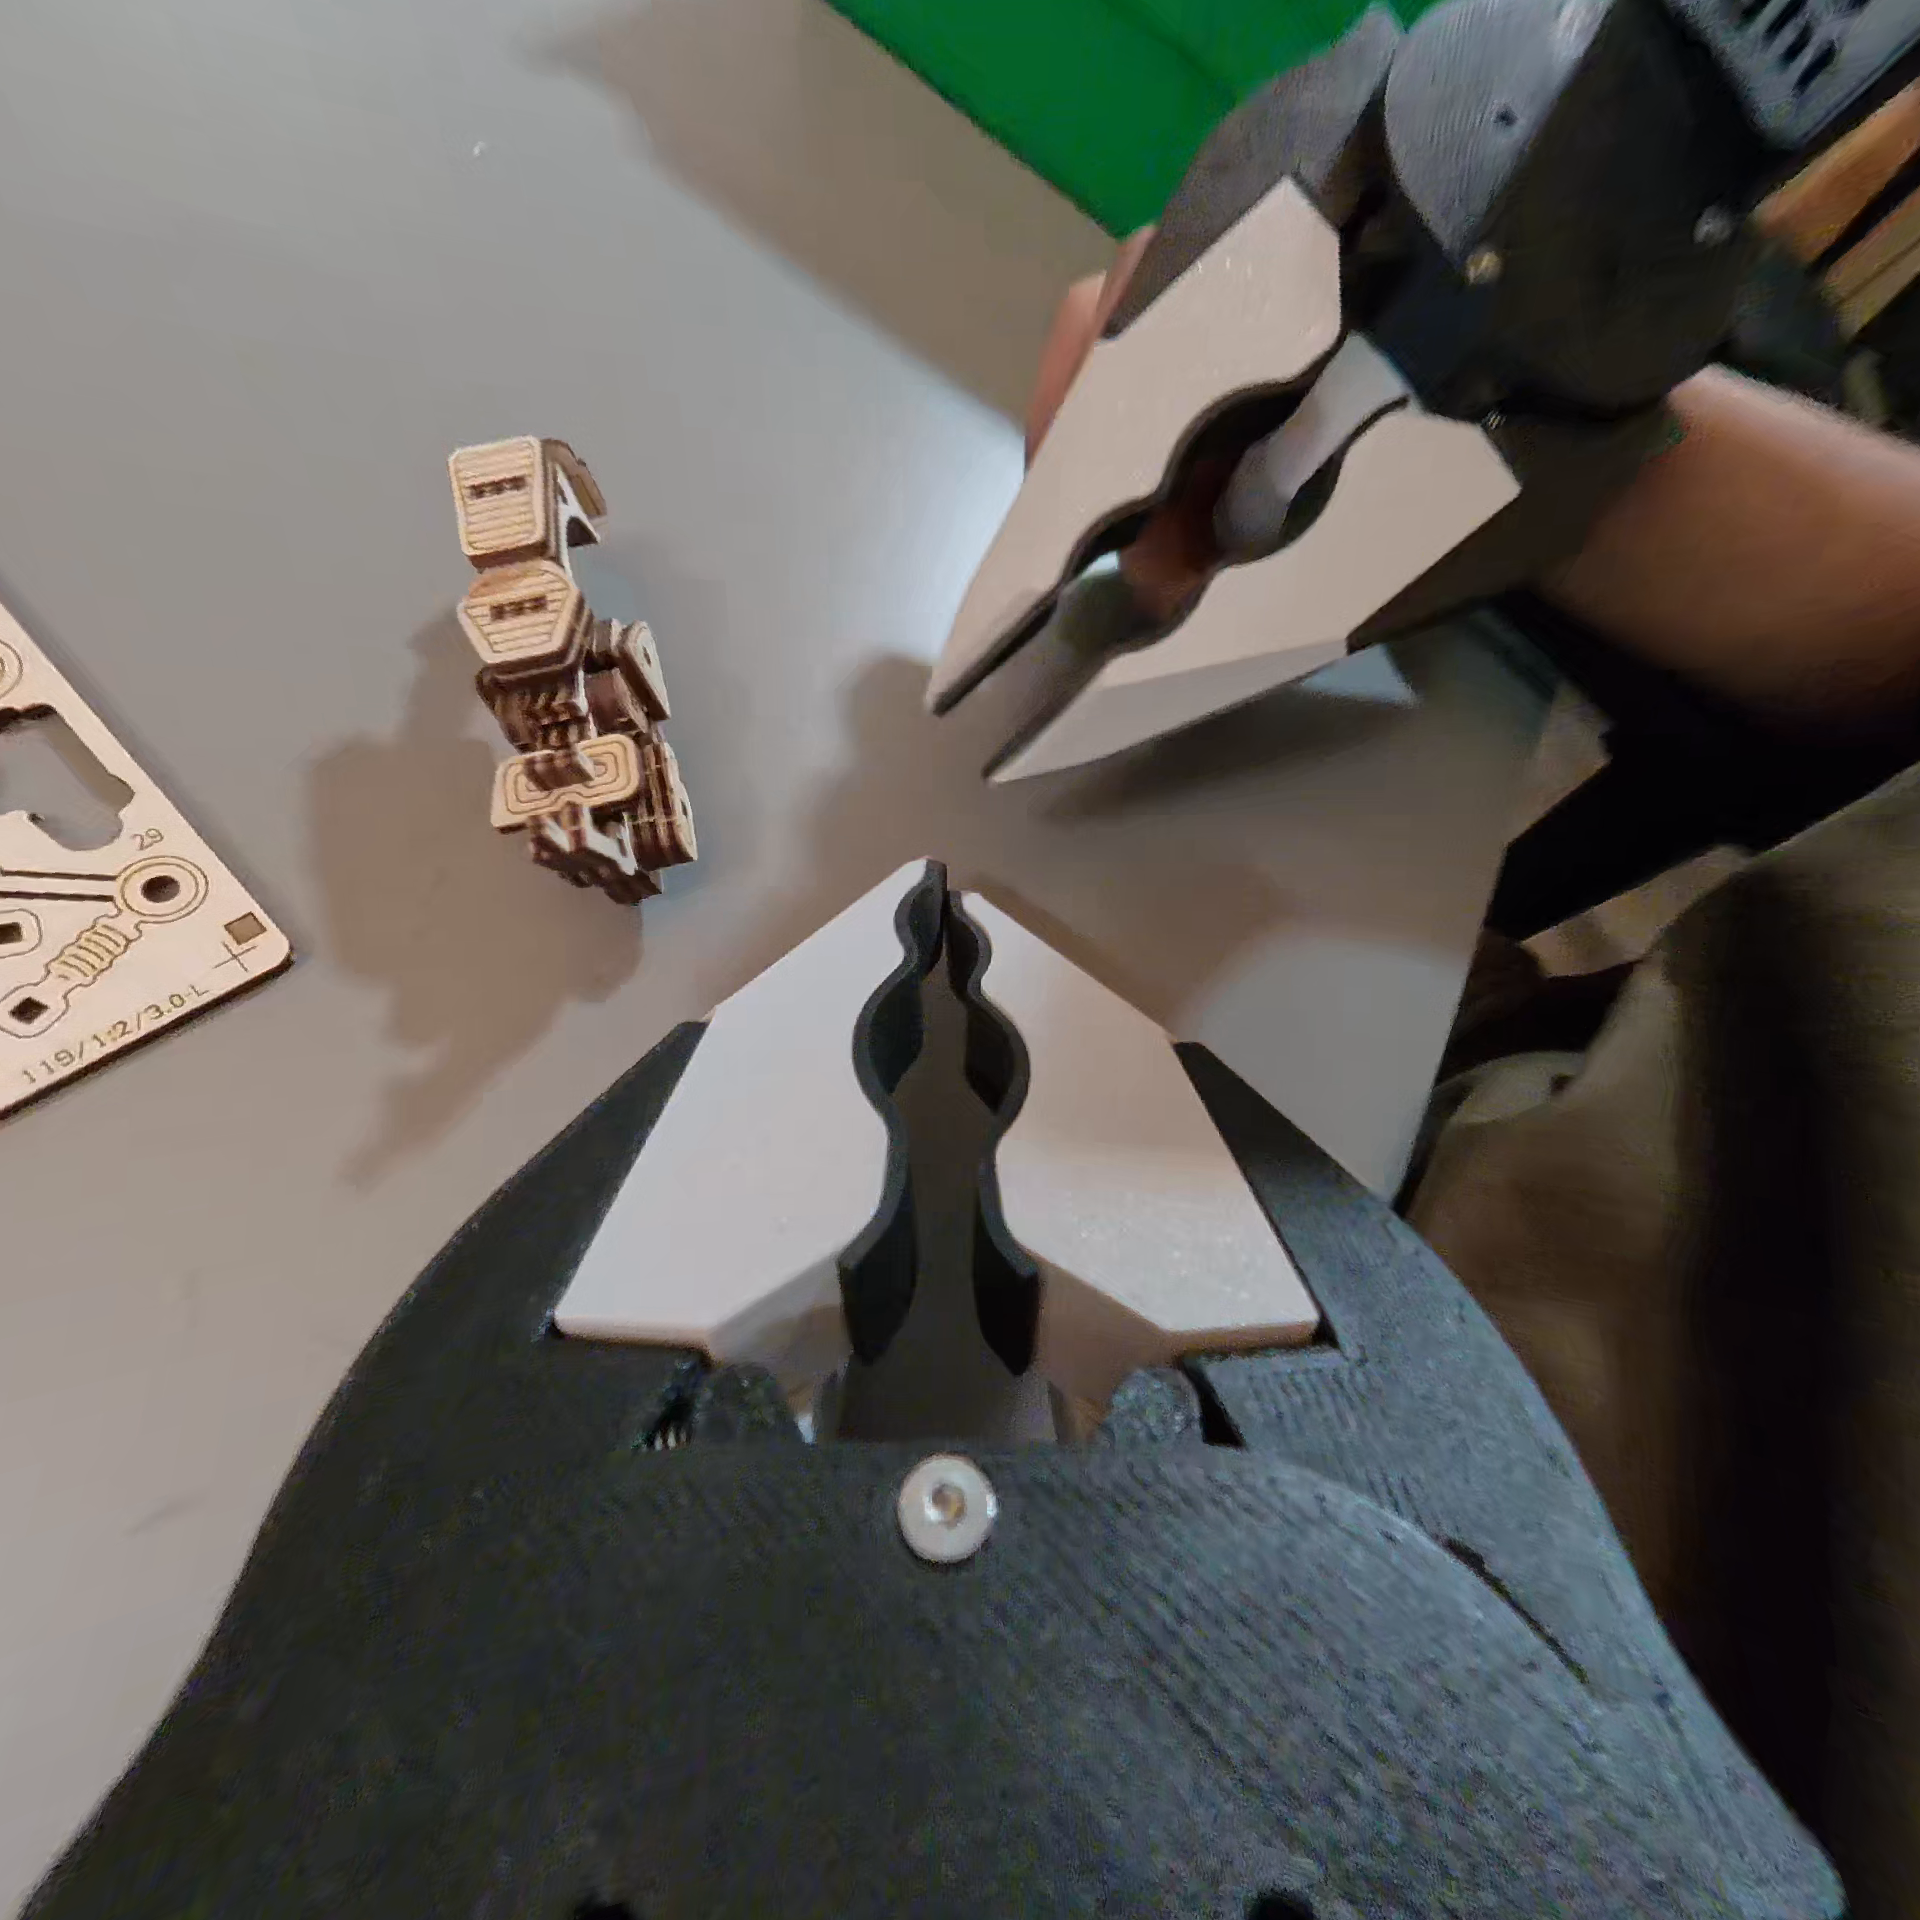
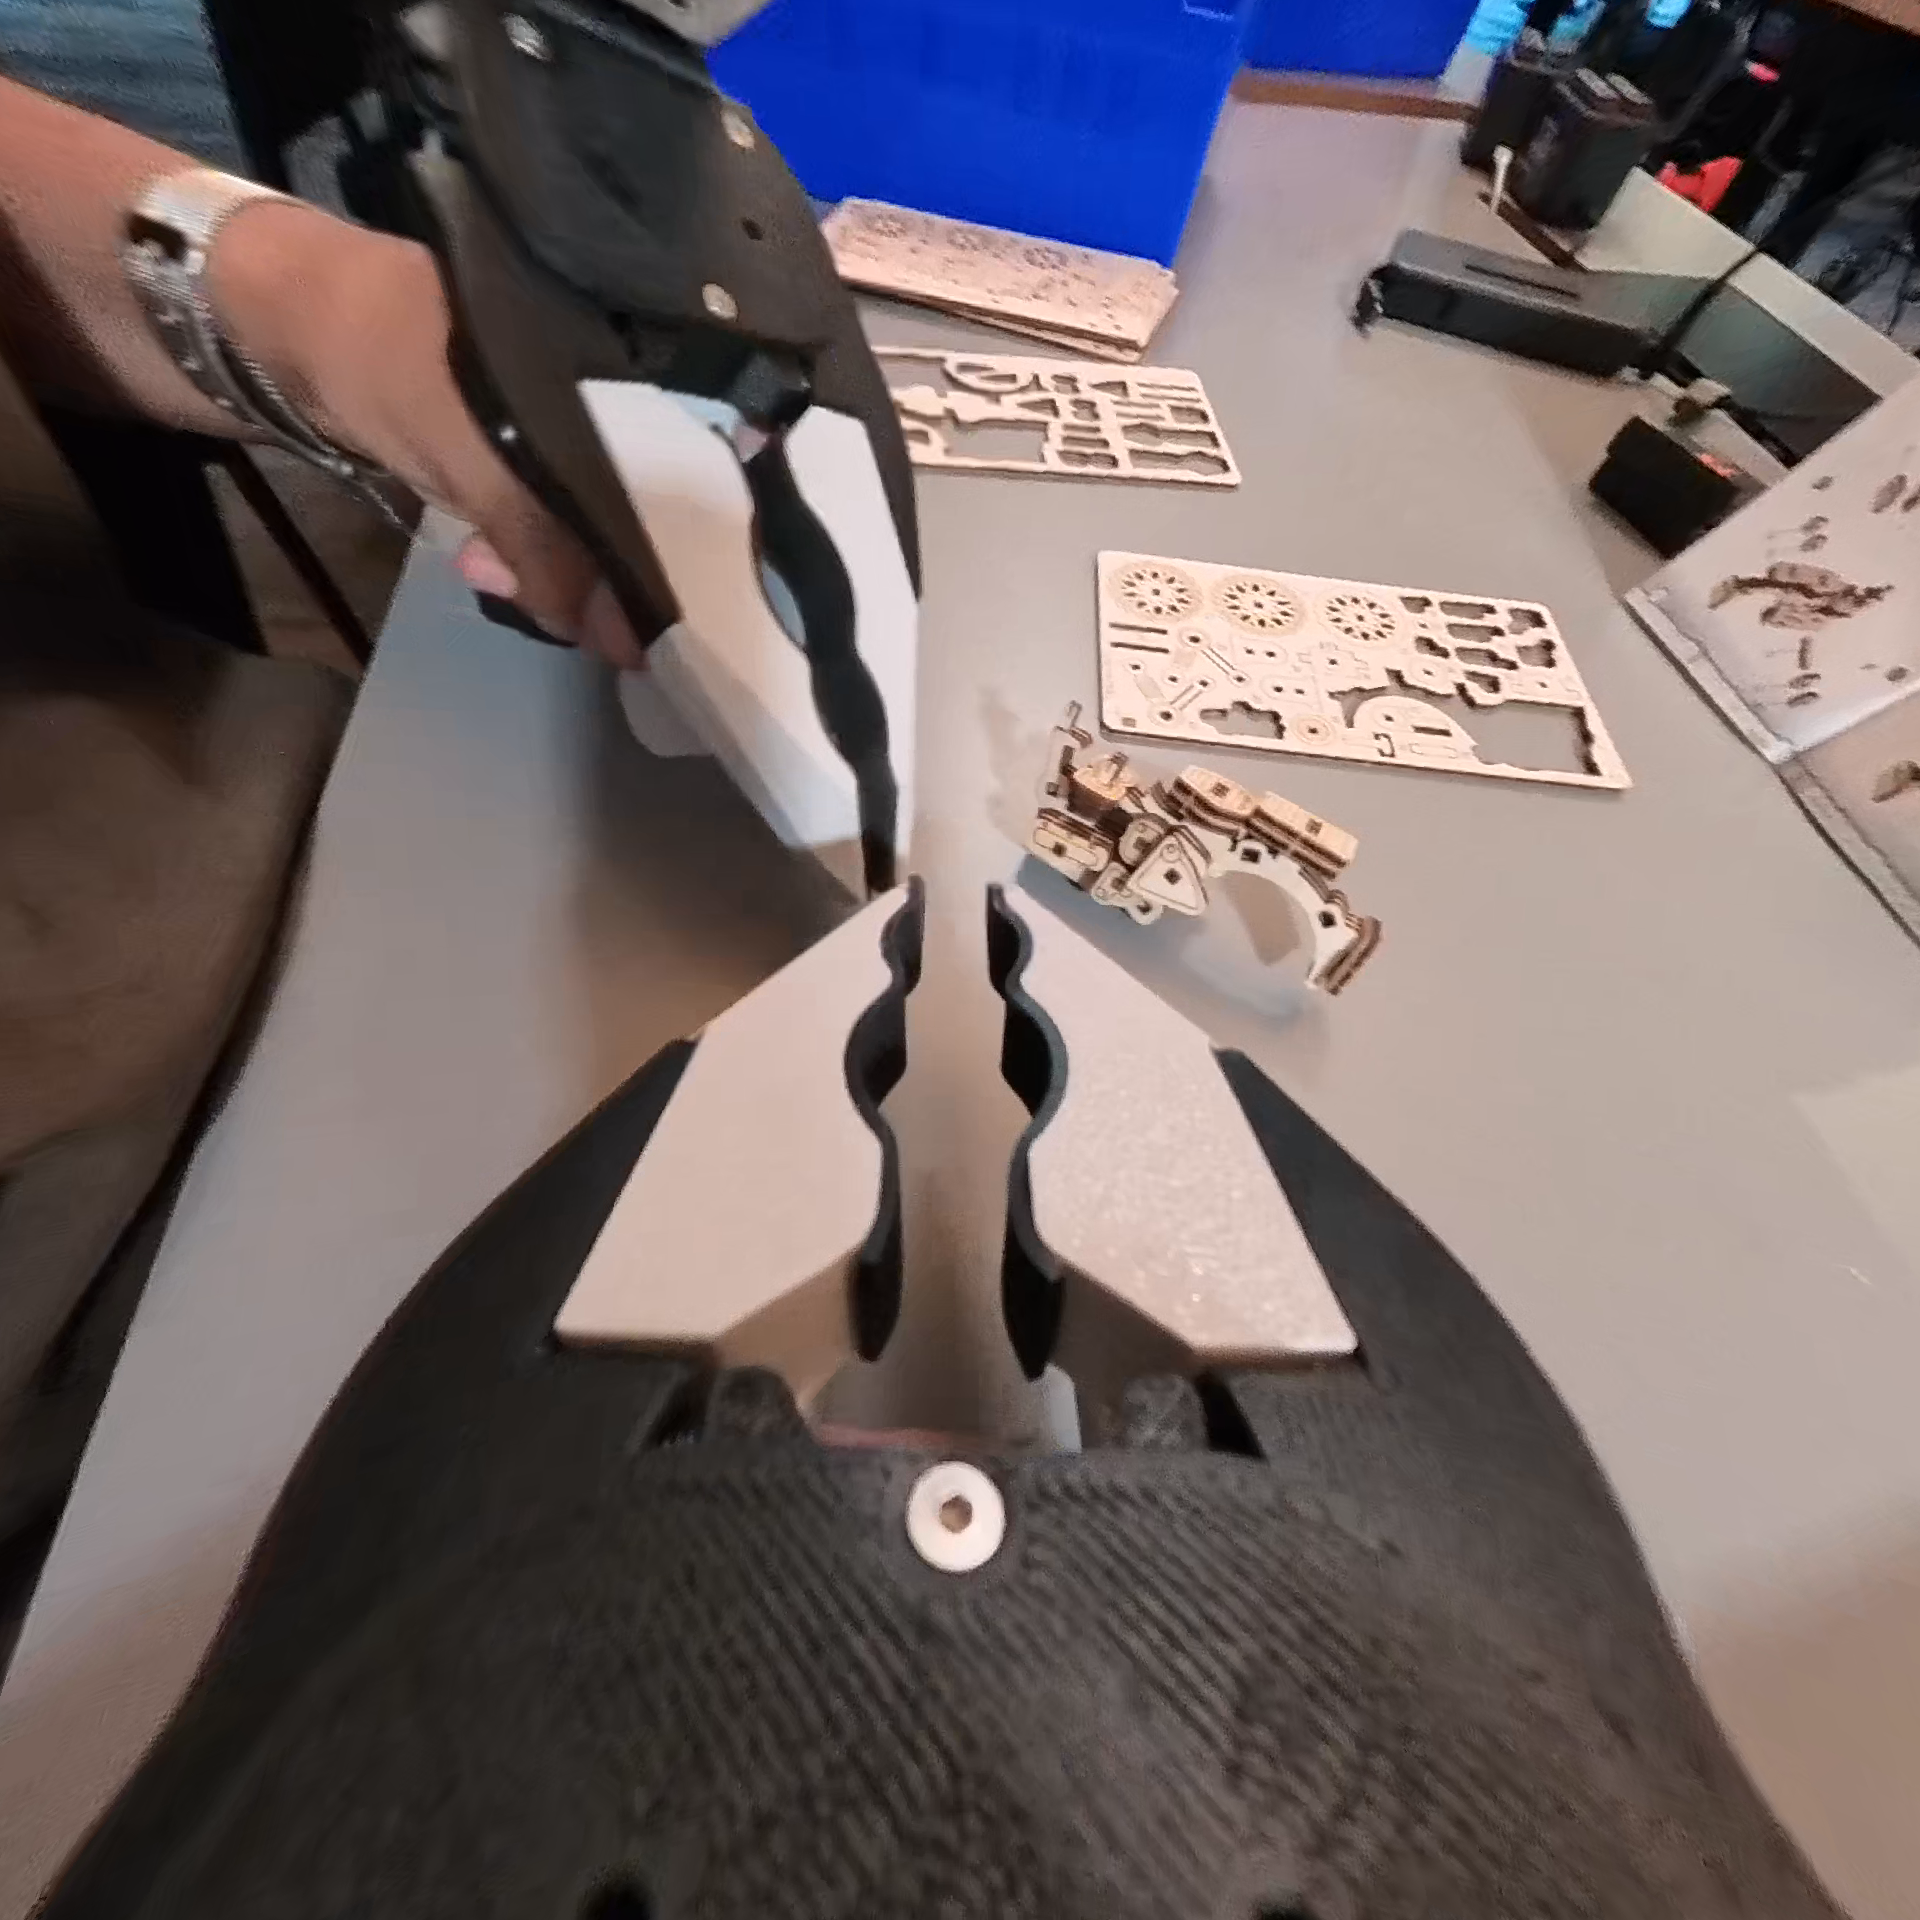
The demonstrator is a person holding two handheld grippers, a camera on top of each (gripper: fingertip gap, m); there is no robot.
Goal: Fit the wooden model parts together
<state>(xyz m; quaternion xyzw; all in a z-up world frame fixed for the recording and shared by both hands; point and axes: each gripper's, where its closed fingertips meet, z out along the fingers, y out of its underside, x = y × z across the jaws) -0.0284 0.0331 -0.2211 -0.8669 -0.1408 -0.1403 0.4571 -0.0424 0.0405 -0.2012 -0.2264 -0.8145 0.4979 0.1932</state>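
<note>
A partly built wooden model (image 1: 574, 675) lies on the grey table (image 1: 312, 260), up and to the left of my left gripper (image 1: 940, 883). That gripper is shut and empty above the table. In the right wrist view the model (image 2: 1195, 847) lies just right of and beyond my right gripper (image 2: 954, 904), whose jaws stand a small gap apart with nothing between them. The right gripper also shows in the left wrist view (image 1: 964, 740), tips pointing toward the left gripper's tips. The left gripper shows in the right wrist view (image 2: 878, 868), shut, close to the right gripper's left finger.
A wooden parts sheet (image 2: 1351, 665) lies behind the model, its corner also in the left wrist view (image 1: 114, 914). More sheets (image 2: 1060, 416) lie farther back by a blue box (image 2: 987, 104). An open booklet (image 2: 1808, 623) and black boxes (image 2: 1507, 301) sit right. The tips of both grippers are at nearly the same place.
</note>
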